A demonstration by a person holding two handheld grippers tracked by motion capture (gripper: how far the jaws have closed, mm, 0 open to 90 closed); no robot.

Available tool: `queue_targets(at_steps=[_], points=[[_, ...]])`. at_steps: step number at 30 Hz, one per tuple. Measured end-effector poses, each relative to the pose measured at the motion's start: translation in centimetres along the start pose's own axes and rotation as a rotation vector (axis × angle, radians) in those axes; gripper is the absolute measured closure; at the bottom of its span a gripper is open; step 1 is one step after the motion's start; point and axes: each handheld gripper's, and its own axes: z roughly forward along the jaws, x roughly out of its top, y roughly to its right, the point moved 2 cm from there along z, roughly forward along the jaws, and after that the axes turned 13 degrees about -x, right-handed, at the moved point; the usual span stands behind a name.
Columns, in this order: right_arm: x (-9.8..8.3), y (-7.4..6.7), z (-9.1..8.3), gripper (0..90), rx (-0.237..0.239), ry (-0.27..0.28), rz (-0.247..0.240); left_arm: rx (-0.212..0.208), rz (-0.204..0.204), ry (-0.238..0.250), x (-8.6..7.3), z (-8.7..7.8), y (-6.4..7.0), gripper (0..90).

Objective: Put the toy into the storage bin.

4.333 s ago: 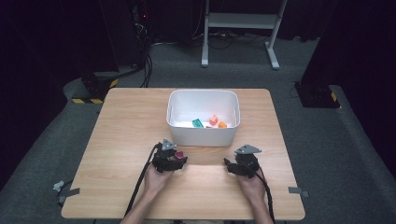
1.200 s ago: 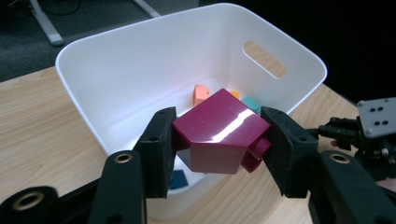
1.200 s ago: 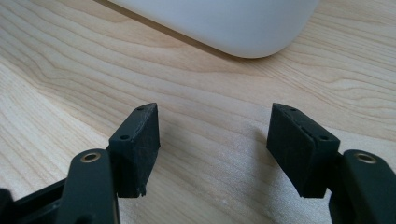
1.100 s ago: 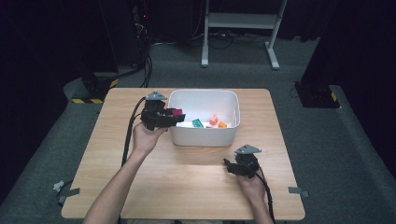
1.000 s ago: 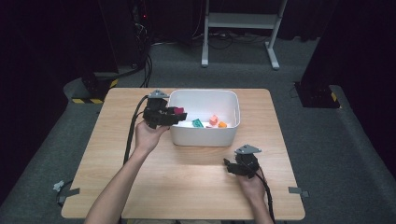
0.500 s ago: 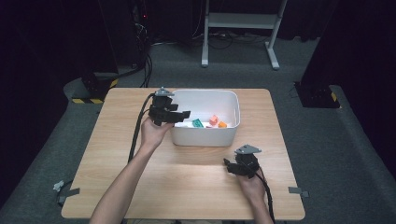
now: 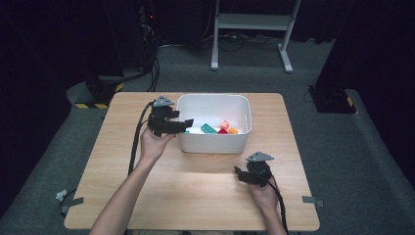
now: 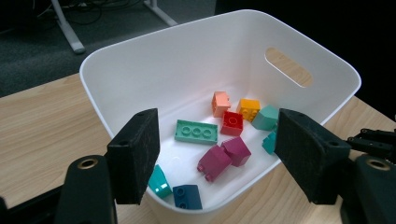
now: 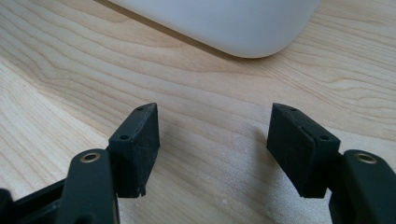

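The two magenta bricks (image 8: pixel 223 157) lie joined or just touching on the floor of the white bin (image 8: pixel 140 70), near the wall closest to me, right below my left gripper (image 8: pixel 217 154). They look like hard, light, smooth plastic: stiff enough to pinch firmly, slick enough to slip, so I would close on the flat side faces, not the studded top. Together their long axis runs slantwise across the left gripper view, from lower left to upper right, with studs showing at the lower end; whether they are truly clicked together I cannot tell. My left jaws have just been opening and stand apart over the bin's near rim, nothing between the pads. Other bricks lie around, among them a mint plate (image 8: pixel 196 132) and a red one (image 8: pixel 232 123). My right gripper (image 7: pixel 243 174) rests on the wooden table (image 7: pixel 195 196), released and holding nothing.
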Motion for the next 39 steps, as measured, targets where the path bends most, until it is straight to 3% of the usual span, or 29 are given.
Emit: queue_targets(at_steps=[18,39], points=[[0.0,0.0,0.0,34.2,0.000,0.000,0.000,0.015,-0.004,0.028,-3.2,-3.4,0.3,28.0],[0.0,0.0,0.0,34.2,0.000,0.001,0.001,0.039,-0.021,0.015,-7.1,-4.7,0.6,27.8]])
